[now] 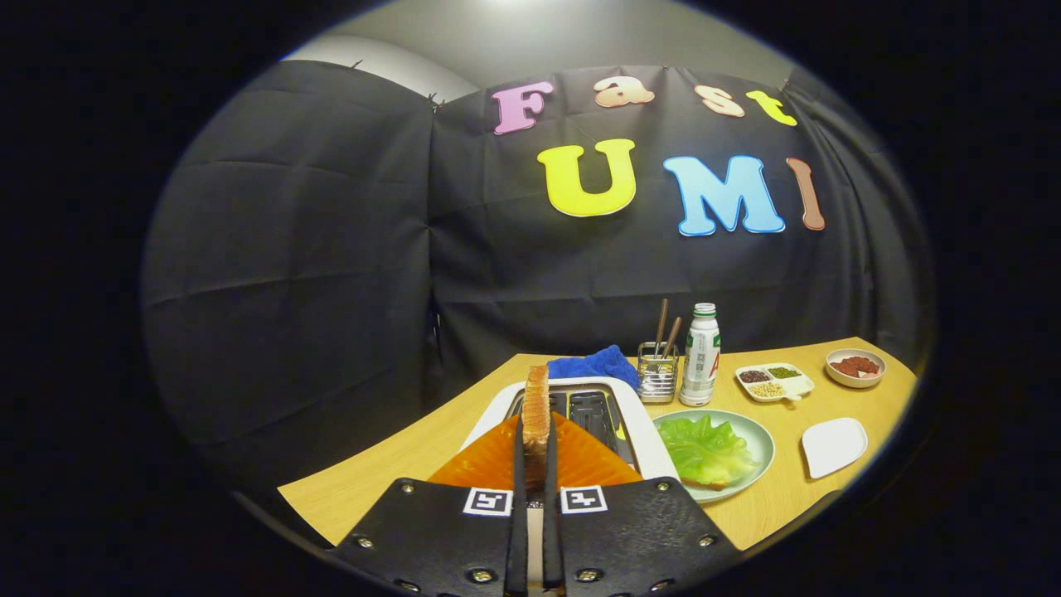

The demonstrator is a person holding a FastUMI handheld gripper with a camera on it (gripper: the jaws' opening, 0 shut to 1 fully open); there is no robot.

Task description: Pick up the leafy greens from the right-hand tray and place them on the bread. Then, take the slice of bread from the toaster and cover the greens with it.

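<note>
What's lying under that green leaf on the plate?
A slice of bread: only its brown edge peeks out beneath the leafy greens on the plate; the rest is covered. The hand-held gripper is shut on the toast.

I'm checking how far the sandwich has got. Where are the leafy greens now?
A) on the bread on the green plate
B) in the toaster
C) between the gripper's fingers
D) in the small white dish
A: the leafy greens lie over the bread on the green plate, while the gripper is shut on the toast slice.

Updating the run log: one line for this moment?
gripper: shut on bread slice | slice: above toaster | greens: on plate | next: cover greens
</note>
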